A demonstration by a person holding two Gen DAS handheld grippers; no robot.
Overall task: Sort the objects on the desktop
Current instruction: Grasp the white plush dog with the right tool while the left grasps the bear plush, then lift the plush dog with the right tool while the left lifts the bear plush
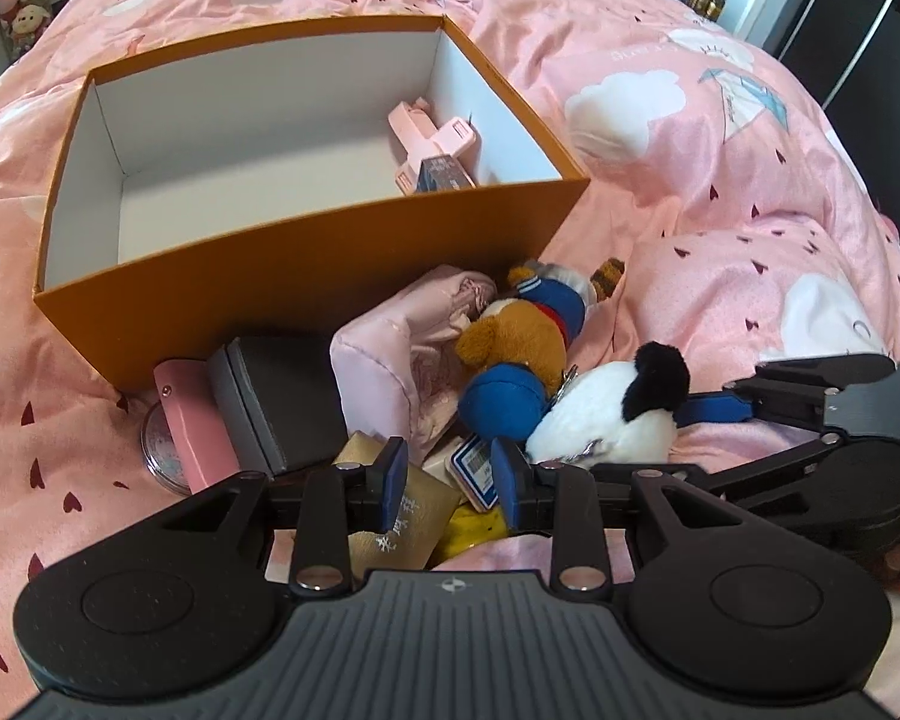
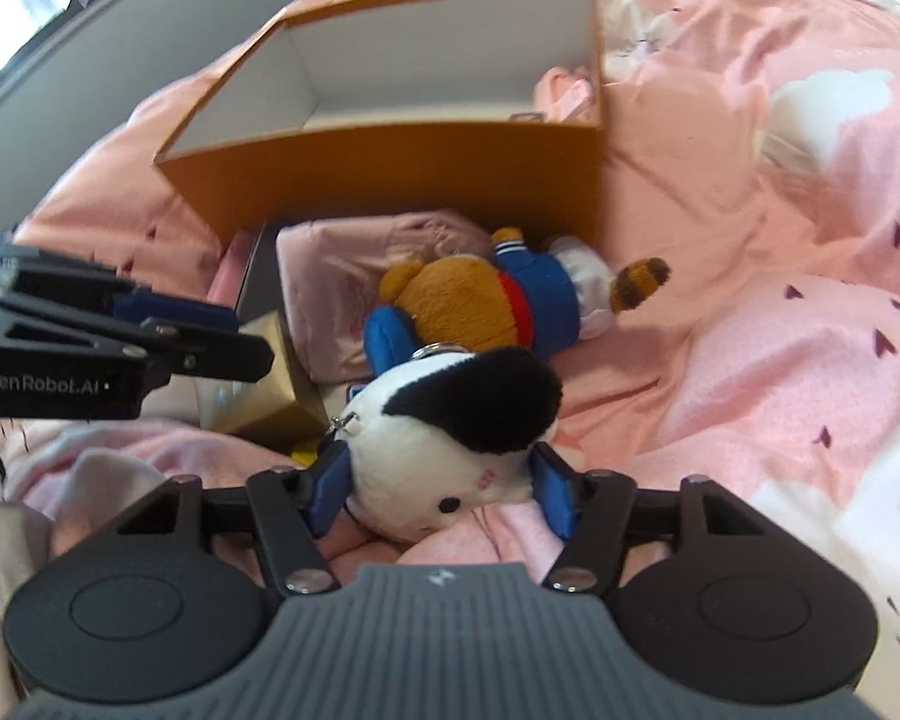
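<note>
Right gripper (image 2: 441,495) straddles the panda plush (image 2: 450,438) near the box (image 2: 390,162), pads at its flanks, grip unclear; soft, light, squashy, so pinch mid-body; long axis runs near-far, face nearest; left gripper (image 1: 450,483) part-open over the card pile (image 1: 474,468), holding nothing.

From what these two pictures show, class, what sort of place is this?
Most likely a bedroom: everything lies on a pink quilt, with plush toys such as the panda plush beside an orange box.
</note>
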